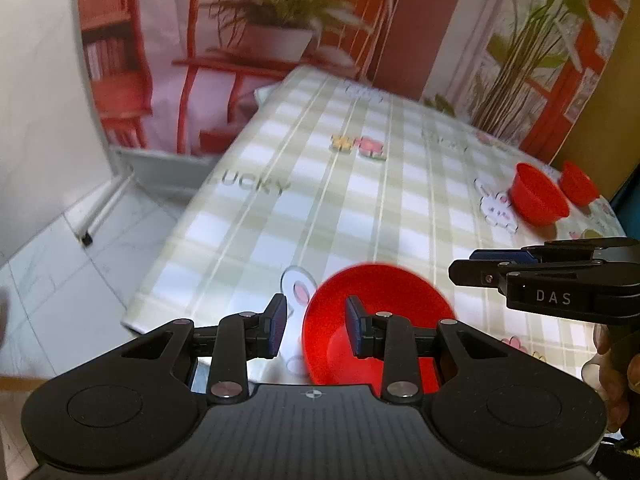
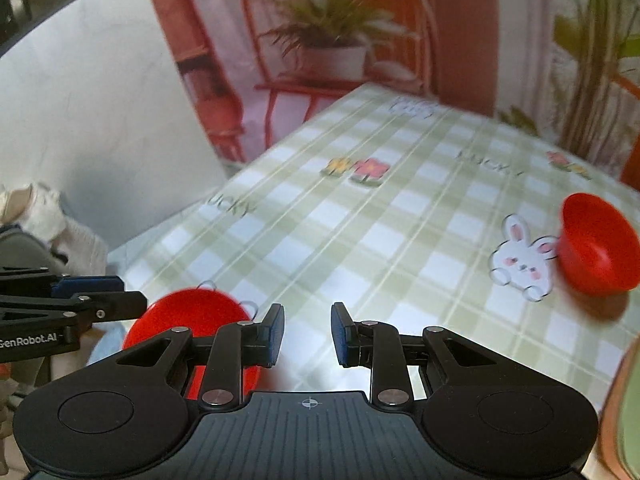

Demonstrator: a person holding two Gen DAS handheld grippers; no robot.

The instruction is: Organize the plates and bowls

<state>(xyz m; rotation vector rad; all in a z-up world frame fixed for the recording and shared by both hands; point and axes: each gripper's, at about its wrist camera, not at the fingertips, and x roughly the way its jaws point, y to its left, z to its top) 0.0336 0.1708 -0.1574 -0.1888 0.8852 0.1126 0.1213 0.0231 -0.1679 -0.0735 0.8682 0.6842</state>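
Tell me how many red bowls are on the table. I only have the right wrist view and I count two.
Observer: Three. The left wrist view shows a second far bowl just beyond the far bowl that you can see. Whether they touch, I cannot tell.
Operator: Is the left gripper holding the near one yet?
Observer: No. The left gripper is open and straddles the left rim of the near bowl. One pad is inside and one outside, and neither visibly presses on it.
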